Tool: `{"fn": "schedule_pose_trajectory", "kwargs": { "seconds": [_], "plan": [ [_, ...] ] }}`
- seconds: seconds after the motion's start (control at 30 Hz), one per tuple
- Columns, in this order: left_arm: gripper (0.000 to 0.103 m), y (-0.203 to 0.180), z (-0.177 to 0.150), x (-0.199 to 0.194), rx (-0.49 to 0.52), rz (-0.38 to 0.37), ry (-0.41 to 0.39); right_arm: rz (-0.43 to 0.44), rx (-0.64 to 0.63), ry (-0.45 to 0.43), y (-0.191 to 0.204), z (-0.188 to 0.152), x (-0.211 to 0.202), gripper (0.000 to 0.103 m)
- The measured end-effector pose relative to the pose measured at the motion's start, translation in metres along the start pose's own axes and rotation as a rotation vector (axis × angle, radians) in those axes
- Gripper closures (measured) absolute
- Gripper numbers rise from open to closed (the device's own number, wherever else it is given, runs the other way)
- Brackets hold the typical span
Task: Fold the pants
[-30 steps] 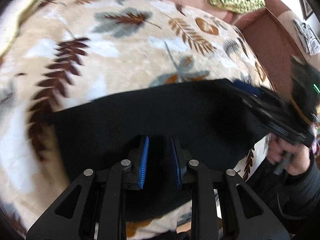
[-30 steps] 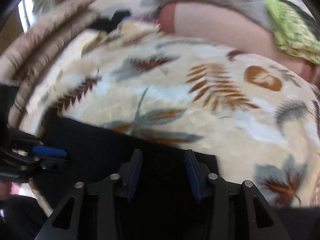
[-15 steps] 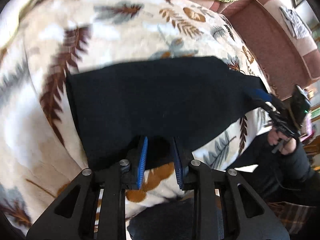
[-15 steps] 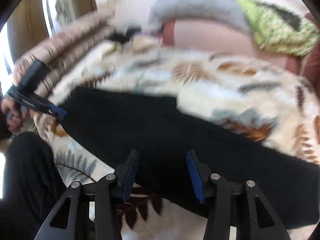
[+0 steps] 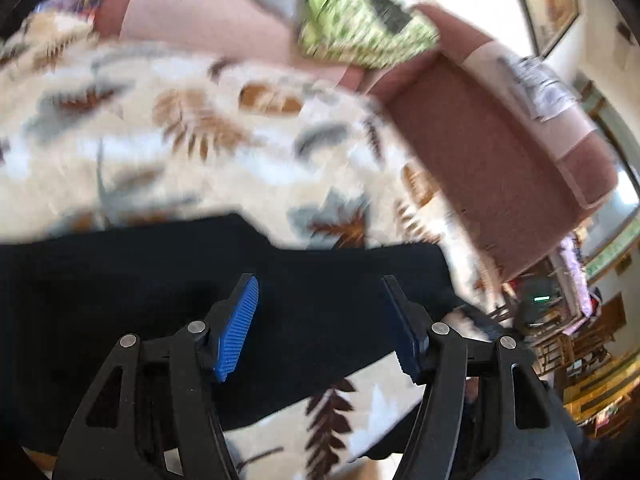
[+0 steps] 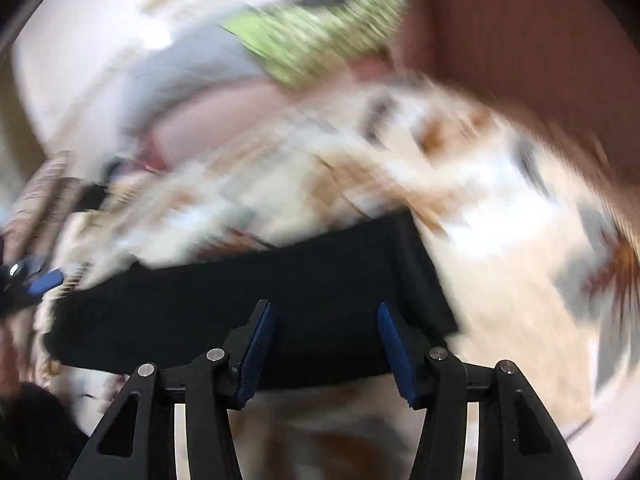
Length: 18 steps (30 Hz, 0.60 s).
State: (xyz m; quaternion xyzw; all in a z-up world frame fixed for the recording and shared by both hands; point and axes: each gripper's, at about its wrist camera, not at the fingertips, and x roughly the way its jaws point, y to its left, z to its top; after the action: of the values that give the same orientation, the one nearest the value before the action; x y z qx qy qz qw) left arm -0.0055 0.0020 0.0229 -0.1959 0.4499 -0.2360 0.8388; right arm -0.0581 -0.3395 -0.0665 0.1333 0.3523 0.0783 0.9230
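The black pants [image 5: 160, 280] lie flat as a folded band on a cream leaf-print blanket [image 5: 200, 152]; they also show in the right wrist view [image 6: 280, 280]. My left gripper [image 5: 320, 324] is open and empty, hovering over the right part of the pants. My right gripper [image 6: 324, 344] is open and empty, just above the pants' near edge by their right end. The left gripper's blue tip [image 6: 44, 282] shows at the far left of the right wrist view. Both views are blurred by motion.
A pink-brown sofa arm [image 5: 500, 168] rises to the right of the blanket. A green patterned cloth [image 5: 360, 28] and a grey cushion [image 6: 180, 68] lie at the back. Cluttered furniture [image 5: 580, 340] stands at the far right.
Both grippers have opened wider and swung rightward along the pants. The left gripper, nearly shut before, now gapes. The pants lie still on the blanket.
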Motion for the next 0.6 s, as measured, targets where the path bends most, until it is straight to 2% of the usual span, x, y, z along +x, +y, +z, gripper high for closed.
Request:
{"fn": "schedule_pose_trajectory", "kwargs": {
  "seconds": [0.07, 0.13, 0.2, 0.27, 0.33, 0.4, 0.47, 0.53, 0.6],
  "plan": [
    [0.041, 0.01, -0.012, 0.02, -0.023, 0.033, 0.046, 0.05, 0.011, -0.041, -0.005, 0.004, -0.004, 0.052],
    [0.041, 0.009, -0.014, 0.018, -0.009, 0.037, 0.005, 0.045, -0.005, -0.085, -0.005, 0.005, -0.016, 0.052],
    [0.04, 0.006, -0.014, 0.021, 0.014, 0.05, 0.016, 0.04, 0.015, -0.157, -0.01, 0.0, -0.037, 0.052],
    [0.04, 0.008, -0.017, 0.022, 0.017, 0.047, -0.007, 0.03, 0.076, -0.186, -0.02, -0.007, -0.051, 0.052],
    [0.039, 0.006, -0.018, 0.023, 0.023, 0.054, -0.021, 0.071, 0.204, -0.219, -0.038, -0.014, -0.061, 0.052],
    [0.036, 0.004, -0.021, 0.023, 0.035, 0.062, -0.025, 0.15, 0.409, -0.208, -0.069, -0.023, -0.058, 0.051],
    [0.035, 0.001, -0.022, 0.024, 0.041, 0.072, -0.03, 0.2, 0.533, -0.172, -0.088, -0.028, -0.046, 0.051],
    [0.035, 0.001, -0.022, 0.026, 0.042, 0.071, -0.031, 0.232, 0.564, -0.146, -0.092, -0.03, -0.04, 0.051],
    [0.035, 0.003, -0.022, 0.025, 0.032, 0.063, -0.035, 0.3, 0.583, -0.134, -0.091, -0.028, -0.034, 0.051]
  ]
}}
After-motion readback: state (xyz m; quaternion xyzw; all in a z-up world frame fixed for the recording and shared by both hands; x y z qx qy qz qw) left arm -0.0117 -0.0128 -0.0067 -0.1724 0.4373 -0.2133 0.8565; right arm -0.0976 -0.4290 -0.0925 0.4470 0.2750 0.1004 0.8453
